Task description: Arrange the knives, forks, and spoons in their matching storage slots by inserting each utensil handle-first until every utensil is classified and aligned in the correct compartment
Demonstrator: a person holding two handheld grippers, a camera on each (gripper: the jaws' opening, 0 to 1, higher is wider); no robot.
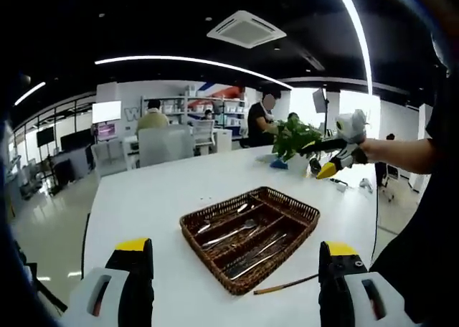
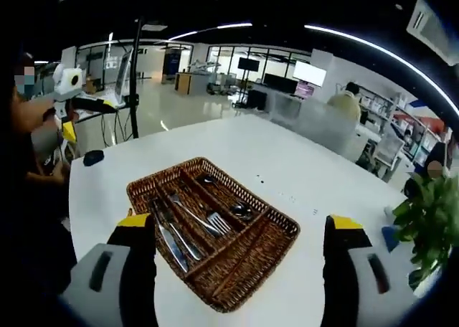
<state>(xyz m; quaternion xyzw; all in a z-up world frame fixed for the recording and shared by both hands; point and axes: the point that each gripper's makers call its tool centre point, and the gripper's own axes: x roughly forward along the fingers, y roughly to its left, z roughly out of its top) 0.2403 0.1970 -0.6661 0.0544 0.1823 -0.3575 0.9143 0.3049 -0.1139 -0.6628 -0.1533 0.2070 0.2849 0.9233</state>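
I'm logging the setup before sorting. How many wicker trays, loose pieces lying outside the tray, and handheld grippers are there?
Wicker tray: 1
Loose thin piece on the table beside the tray: 1
Grippers: 2, the left gripper and the right gripper, both open
Total: 4

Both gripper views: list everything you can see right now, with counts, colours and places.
Wicker tray: one, brown, mid-table, divided into compartments.
Utensils: several, silver, lying in the tray; exact count unclear.
Thin stick: one, brownish, on the table beside the tray.
Table: one, white.
Potted plant: one, green, far table edge.
Left gripper: black and yellow jaws, open, empty.
Right gripper: black and yellow jaws, open, empty.
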